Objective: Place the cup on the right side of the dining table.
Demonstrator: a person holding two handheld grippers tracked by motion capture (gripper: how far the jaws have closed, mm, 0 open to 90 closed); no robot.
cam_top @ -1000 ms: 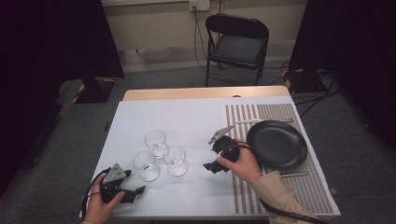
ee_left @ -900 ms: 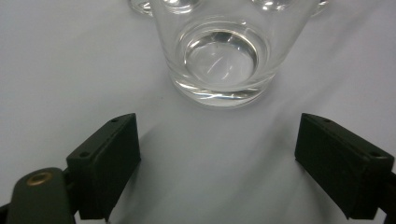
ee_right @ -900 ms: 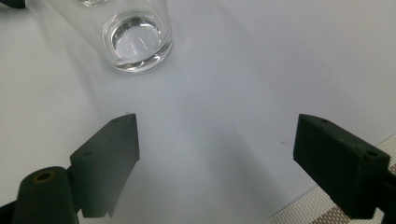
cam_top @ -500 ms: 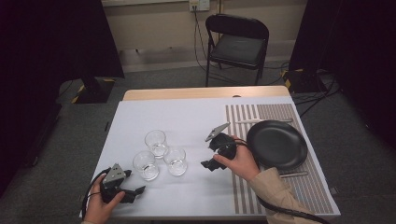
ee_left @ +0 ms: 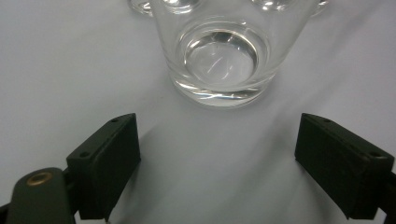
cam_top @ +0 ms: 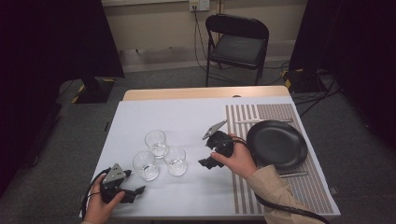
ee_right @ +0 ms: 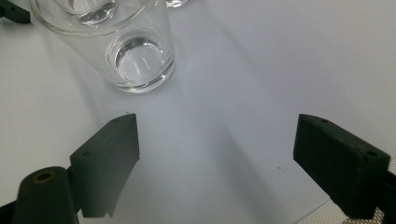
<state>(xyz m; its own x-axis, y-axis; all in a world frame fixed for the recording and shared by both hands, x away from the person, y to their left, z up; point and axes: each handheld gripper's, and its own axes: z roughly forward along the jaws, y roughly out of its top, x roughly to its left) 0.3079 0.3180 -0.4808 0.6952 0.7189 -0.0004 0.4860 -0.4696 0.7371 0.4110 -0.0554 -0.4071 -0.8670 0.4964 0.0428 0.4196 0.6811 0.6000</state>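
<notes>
edging seemingly closer to the glasses (cam_top: 161, 153), right hand-held gripper (cam_top: 209, 163) gapes empty; left (cam_top: 135, 192) likewise.

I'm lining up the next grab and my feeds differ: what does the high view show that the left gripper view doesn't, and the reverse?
High view: the whole table, three glasses in a cluster, the black plate on the striped mat, the right gripper, a chair.

Left gripper view: the jaws of the left gripper wide apart, and the thick clear base of the nearest glass just ahead of them, not between them.

Both: that glass, the white tabletop, the left gripper.
</notes>
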